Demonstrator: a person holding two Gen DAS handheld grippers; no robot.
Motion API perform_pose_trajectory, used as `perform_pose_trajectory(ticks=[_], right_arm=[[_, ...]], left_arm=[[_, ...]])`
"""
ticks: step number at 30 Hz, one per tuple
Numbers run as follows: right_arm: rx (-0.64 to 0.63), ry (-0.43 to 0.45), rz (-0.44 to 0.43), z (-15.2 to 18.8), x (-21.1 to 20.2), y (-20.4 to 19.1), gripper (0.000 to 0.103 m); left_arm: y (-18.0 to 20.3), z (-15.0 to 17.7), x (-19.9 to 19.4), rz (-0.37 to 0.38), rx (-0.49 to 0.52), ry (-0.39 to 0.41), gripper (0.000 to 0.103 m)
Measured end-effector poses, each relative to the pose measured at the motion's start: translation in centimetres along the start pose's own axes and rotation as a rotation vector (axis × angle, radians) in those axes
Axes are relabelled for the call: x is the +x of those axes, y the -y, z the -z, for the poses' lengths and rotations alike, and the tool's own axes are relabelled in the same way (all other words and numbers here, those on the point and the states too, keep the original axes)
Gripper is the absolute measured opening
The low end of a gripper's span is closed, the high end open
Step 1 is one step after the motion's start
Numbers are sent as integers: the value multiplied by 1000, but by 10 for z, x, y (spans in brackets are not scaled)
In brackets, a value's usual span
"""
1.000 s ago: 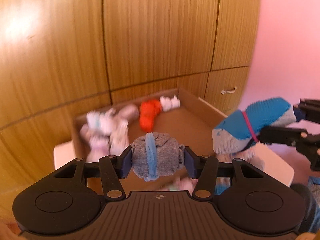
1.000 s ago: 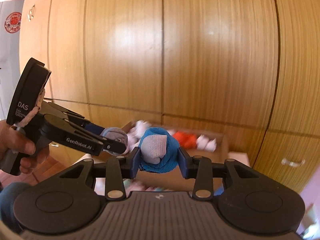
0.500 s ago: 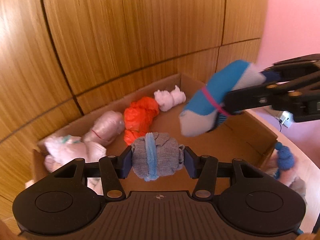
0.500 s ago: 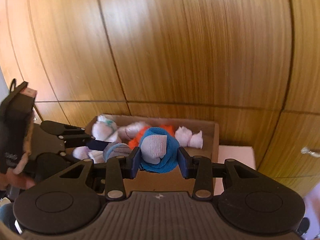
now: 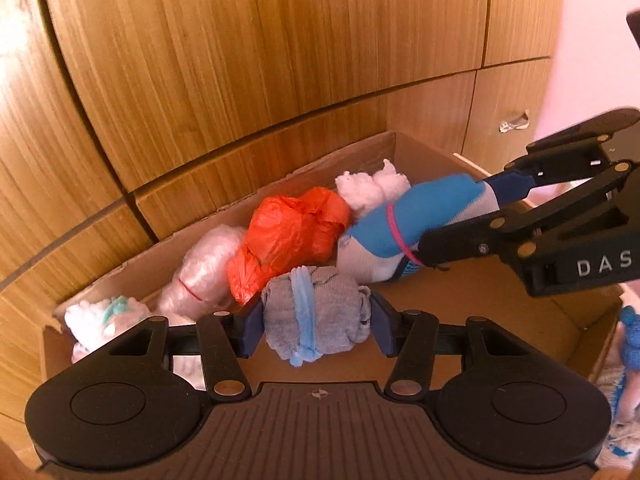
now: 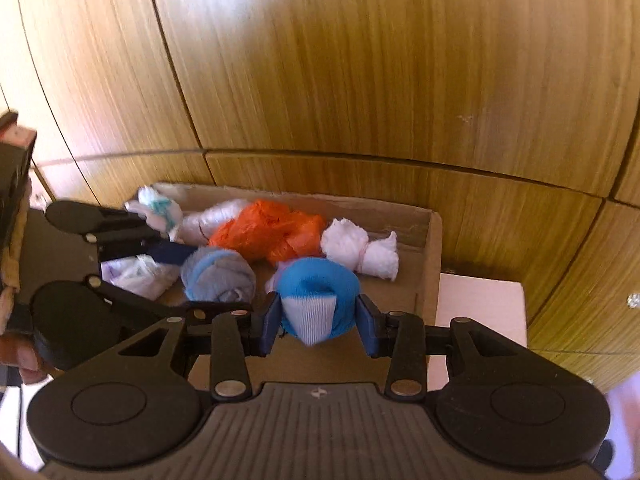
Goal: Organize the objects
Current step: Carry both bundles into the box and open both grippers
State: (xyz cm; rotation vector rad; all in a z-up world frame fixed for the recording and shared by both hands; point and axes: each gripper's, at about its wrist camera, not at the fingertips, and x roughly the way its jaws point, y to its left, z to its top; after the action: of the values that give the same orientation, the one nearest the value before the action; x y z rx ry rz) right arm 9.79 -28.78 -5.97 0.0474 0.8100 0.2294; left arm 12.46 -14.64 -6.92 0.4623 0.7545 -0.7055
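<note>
My left gripper (image 5: pixel 316 326) is shut on a grey rolled sock bundle (image 5: pixel 314 314) tied with a light blue band, held over the open cardboard box (image 5: pixel 436 152). My right gripper (image 6: pixel 318 320) is shut on a blue and white sock roll (image 6: pixel 318 300) with a pink band; it reaches in from the right in the left wrist view (image 5: pixel 404 232), low over the box. The box (image 6: pixel 430 248) holds an orange bundle (image 5: pixel 288 236), a white bundle (image 5: pixel 372 188), a pale pink bundle (image 5: pixel 204 272) and a white-teal bundle (image 5: pixel 100 316).
The box stands on a white surface (image 6: pixel 480 304) against wooden cabinet doors (image 5: pixel 280 60). More sock bundles, one blue (image 5: pixel 628 332), lie outside the box at the right. A pink wall (image 5: pixel 592 20) is at the far right.
Both grippers have moved forward and down over the box with their socks still gripped. The right gripper's sock now hangs close to the orange and white bundles.
</note>
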Motion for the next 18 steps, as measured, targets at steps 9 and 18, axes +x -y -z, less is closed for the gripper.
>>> perform_pose_trajectory(ticks=[9, 18], right_arm=[[-99, -32, 82, -6, 3, -9, 55], [-159, -17, 99, -9, -1, -18, 57]], left_arm=[[6, 1, 9, -59, 33, -25, 75], [2, -4, 9, -65, -5, -46, 83]])
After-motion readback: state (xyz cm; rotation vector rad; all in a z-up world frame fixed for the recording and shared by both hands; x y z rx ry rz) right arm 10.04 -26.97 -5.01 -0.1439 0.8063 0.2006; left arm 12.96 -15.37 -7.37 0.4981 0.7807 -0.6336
